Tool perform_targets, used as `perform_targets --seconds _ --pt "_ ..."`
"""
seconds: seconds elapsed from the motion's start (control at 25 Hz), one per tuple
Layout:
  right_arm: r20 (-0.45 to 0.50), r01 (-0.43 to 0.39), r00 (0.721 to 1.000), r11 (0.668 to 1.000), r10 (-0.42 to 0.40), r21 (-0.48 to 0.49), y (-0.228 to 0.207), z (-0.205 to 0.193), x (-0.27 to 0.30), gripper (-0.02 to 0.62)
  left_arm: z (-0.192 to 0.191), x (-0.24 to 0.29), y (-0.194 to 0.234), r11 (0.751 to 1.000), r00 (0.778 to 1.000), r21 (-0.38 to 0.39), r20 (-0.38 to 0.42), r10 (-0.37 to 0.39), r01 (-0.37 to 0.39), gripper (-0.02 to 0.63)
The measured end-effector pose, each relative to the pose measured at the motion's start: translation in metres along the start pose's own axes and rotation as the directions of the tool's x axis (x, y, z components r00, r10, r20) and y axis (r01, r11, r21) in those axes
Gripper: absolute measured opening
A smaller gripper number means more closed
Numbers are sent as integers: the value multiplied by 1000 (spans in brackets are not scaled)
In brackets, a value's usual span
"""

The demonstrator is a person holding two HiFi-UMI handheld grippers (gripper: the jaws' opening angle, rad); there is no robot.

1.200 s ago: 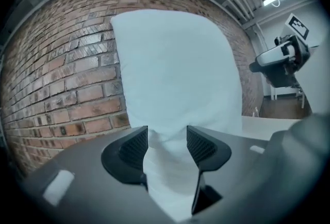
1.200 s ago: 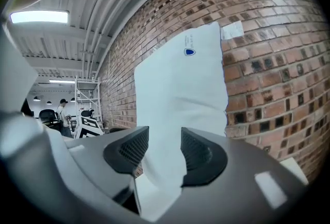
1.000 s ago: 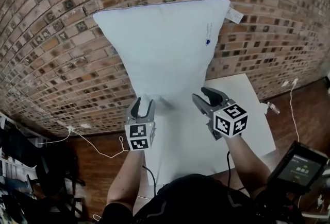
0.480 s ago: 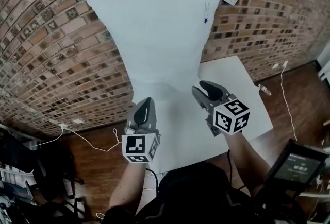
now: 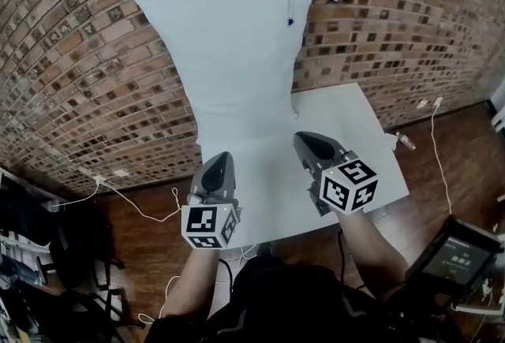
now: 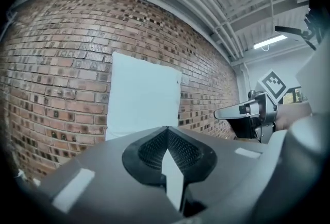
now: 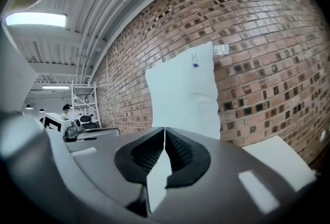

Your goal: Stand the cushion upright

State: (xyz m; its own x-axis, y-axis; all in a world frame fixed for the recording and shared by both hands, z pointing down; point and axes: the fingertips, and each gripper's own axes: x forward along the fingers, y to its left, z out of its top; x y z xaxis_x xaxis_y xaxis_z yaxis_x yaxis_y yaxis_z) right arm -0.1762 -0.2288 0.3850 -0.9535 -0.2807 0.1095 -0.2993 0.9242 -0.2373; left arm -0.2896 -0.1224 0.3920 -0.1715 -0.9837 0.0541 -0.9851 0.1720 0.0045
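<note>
The white cushion stands upright on the far edge of the white table and leans against the brick wall. It also shows in the left gripper view and the right gripper view. My left gripper hangs near the table's front left corner, shut on nothing and well short of the cushion. My right gripper is over the table's near part; its jaws have just closed and hold nothing. In each gripper's own view, left and right, the pads meet with nothing between them.
The brick wall runs behind the table. White cables trail over the wooden floor on both sides. A device with a lit screen sits at the lower right, and dark equipment at the lower left.
Both grippers have drawn back from the cushion toward the person. The left jaws shut first, then the right. The cushion stays upright against the wall.
</note>
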Motion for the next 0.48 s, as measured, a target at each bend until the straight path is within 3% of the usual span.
perform_targets --seconds 0.48 --pt "2 -82 997 997 82 11 5 -11 -88 6 5 -55 -81 996 996 2 -26 89 -89 2"
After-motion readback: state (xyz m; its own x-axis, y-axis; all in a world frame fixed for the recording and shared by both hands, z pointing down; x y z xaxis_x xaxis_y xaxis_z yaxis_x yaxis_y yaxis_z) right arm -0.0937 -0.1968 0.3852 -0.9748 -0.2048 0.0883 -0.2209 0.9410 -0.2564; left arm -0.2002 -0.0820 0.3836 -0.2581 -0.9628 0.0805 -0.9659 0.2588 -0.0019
